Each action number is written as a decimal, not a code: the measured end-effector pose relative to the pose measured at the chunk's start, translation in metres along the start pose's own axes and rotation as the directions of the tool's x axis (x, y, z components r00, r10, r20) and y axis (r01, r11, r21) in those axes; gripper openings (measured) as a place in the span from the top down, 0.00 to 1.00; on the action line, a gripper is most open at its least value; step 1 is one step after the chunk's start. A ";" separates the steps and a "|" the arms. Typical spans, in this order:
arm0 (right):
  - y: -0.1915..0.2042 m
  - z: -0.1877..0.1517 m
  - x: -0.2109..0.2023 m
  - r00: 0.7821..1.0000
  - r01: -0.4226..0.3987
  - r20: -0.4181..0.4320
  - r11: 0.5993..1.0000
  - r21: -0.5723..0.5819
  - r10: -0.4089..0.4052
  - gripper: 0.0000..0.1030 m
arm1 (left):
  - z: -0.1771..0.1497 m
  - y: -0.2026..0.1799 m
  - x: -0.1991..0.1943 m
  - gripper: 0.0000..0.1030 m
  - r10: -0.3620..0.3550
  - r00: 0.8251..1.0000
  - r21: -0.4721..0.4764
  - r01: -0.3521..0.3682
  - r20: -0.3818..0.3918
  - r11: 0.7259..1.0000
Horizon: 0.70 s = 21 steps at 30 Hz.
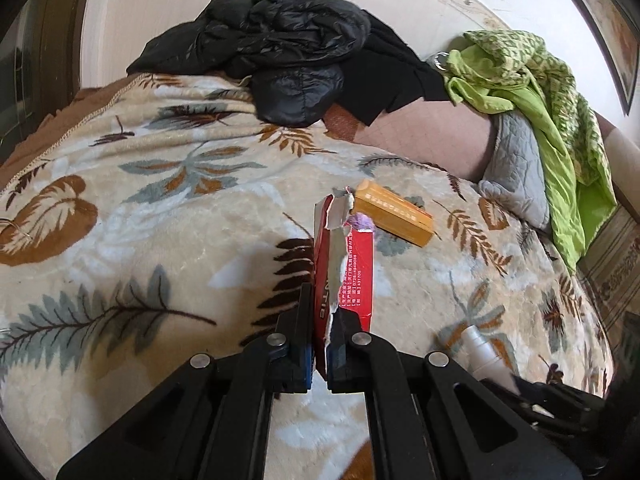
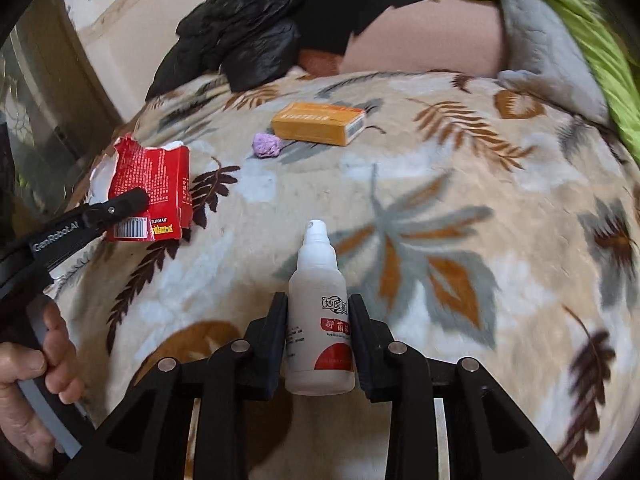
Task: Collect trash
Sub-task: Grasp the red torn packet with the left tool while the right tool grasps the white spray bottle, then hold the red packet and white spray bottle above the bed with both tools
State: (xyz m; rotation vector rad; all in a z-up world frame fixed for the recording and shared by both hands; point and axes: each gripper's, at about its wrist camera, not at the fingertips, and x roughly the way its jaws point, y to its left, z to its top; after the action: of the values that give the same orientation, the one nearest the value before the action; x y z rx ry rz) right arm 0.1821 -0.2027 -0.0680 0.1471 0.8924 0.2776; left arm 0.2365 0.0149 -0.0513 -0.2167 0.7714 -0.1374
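Leaf-print blanket (image 2: 460, 184); right hand-held gripper (image 2: 320, 320) pinching white bottle (image 2: 318, 312), nozzle pointing away.

right gripper (image 2: 319, 312) clamps white bottle (image 2: 318, 312) | left gripper (image 2: 136, 200) pinches red box (image 2: 154, 184)

A plush cream blanket (image 2: 460, 152) carries a leaf pattern in rust-orange, grey-blue and dark brown, edged in tan. On it lies a flat orange cardboard box (image 2: 316, 123) with a paler end flap. Just beside that box sits a small lilac crumpled wad (image 2: 266, 145). The torn red carton (image 2: 154, 192) shows white print, a yellow label, a white barcode patch and silvery lining. The white plastic spray bottle (image 2: 318, 320) has a red label band with black characters. Beyond the orange box are a glossy black puffer jacket (image 1: 276, 52), a lime-green patterned cloth (image 1: 532, 92) and a grey quilted cushion (image 1: 516, 168). Both grippers are matt black.
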 end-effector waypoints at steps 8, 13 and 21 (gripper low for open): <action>0.000 -0.013 -0.054 0.988 -0.019 0.152 0.997 0.074 0.008 0.69 | -0.018 -0.022 -0.036 0.97 0.021 0.998 0.068 -0.026 0.066 0.997; 0.005 -0.024 -0.072 0.982 -0.043 0.187 0.996 0.080 0.028 0.69 | -0.032 -0.035 -0.064 0.97 0.051 0.992 0.129 -0.066 0.115 0.989; 0.010 -0.047 -0.097 0.974 -0.068 0.219 0.996 0.057 0.054 0.69 | -0.064 -0.045 -0.109 0.97 0.042 0.992 0.199 -0.065 0.118 0.978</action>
State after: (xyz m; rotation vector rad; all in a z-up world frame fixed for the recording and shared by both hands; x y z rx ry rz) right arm 0.0861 -0.2219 -0.0224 0.2598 0.6805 0.2849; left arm 0.1115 -0.0160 -0.0113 -0.0096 0.6440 -0.1507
